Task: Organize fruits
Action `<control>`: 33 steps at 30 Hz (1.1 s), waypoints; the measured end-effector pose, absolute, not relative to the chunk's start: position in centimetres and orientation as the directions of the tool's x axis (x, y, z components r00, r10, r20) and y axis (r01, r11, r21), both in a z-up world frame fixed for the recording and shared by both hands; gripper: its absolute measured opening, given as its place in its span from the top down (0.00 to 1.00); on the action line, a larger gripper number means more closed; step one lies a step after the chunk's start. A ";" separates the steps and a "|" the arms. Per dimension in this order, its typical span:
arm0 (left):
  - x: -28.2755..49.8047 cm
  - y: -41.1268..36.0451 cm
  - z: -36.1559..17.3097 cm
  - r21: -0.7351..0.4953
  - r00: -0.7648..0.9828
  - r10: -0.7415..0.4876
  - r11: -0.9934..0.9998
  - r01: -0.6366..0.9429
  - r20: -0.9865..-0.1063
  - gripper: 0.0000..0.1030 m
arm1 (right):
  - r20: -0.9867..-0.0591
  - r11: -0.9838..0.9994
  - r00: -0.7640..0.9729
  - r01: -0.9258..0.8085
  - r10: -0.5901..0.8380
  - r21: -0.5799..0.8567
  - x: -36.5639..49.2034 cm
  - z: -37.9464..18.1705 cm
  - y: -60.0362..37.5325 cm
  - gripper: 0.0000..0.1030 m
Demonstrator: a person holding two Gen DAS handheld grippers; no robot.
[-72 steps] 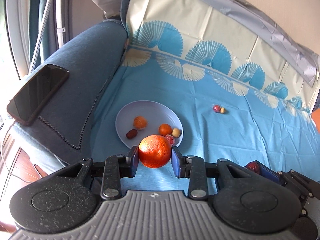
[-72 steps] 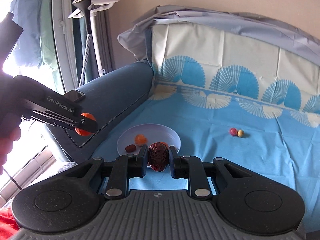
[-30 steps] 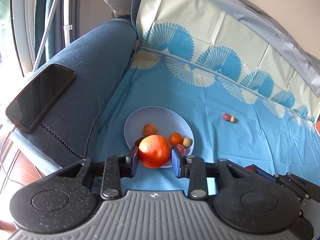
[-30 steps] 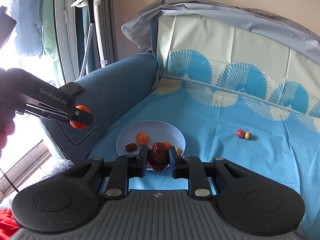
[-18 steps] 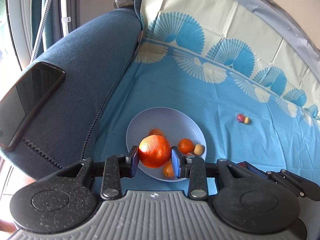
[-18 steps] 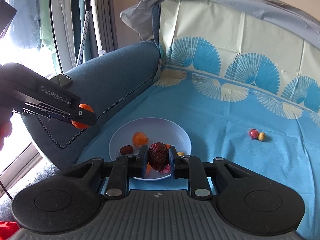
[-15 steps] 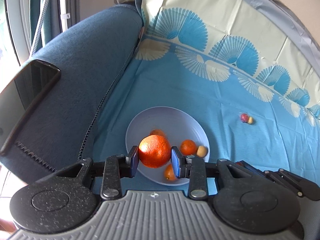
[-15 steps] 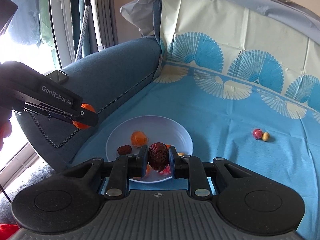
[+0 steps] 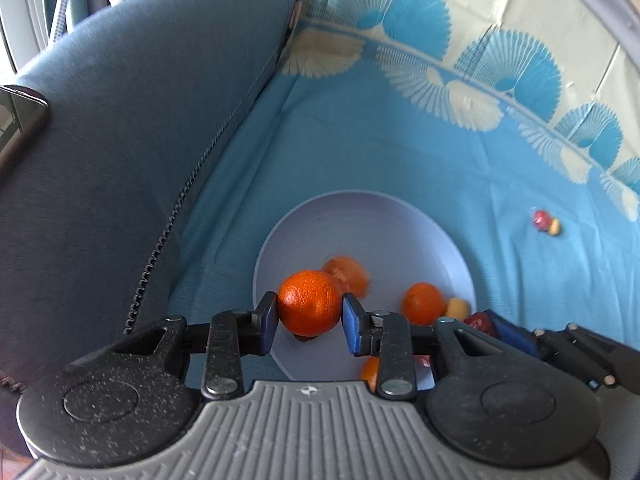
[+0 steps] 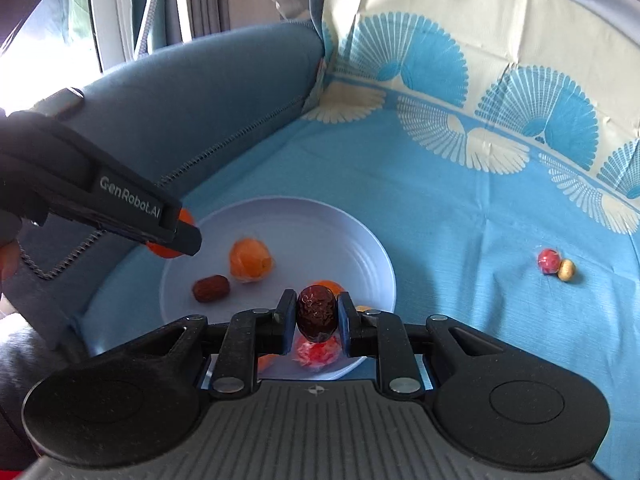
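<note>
Left gripper [image 9: 309,317] clamped on orange [image 9: 310,304], hanging over plate [image 9: 360,216], 8 o'clock side. Right gripper [image 10: 313,322] pinching wrinkled date [image 10: 317,313] above plate's 5 o'clock rim. Orange: firm, light, round; hold across widest middle. Date: soft, likely sticky; gentle squeeze.

the right gripper [image 10: 312,320] grips a wrinkled dark red date [image 10: 317,313] between its jaws. beyond them sits a pale plate [image 10: 320,224] with a wrapped orange fruit [image 10: 250,260] and another date [image 10: 211,288] to the jaws' left. further left, the left gripper [image 10: 176,236] clamps an orange [image 10: 170,250]. far right, two small fruits [image 10: 557,265] touch on the blue cloth [image 10: 460,220].
</note>
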State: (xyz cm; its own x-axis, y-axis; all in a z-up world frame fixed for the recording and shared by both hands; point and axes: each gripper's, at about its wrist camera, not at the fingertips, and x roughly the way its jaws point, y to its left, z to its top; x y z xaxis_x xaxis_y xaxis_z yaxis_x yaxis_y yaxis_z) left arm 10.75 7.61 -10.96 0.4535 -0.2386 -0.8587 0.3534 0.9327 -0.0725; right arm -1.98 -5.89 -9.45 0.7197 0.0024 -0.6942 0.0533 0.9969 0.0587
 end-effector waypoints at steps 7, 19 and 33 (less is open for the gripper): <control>11.0 7.5 -10.2 -0.105 0.515 -0.287 0.929 0.354 -0.808 0.03 | -0.708 0.996 0.706 0.053 0.010 0.067 0.2 -10.1 -6.6 0.59; 1.3 12.2 -4.7 0.009 0.569 -0.217 0.930 0.367 -0.793 0.00 | -0.693 0.991 0.720 0.111 -0.032 0.069 -10.4 -3.3 -4.4 0.02; -5.2 15.6 -1.8 0.015 0.615 -0.198 0.946 0.323 -0.763 0.00 | -0.625 0.995 0.778 0.101 -0.069 0.016 -18.5 0.3 -1.2 0.01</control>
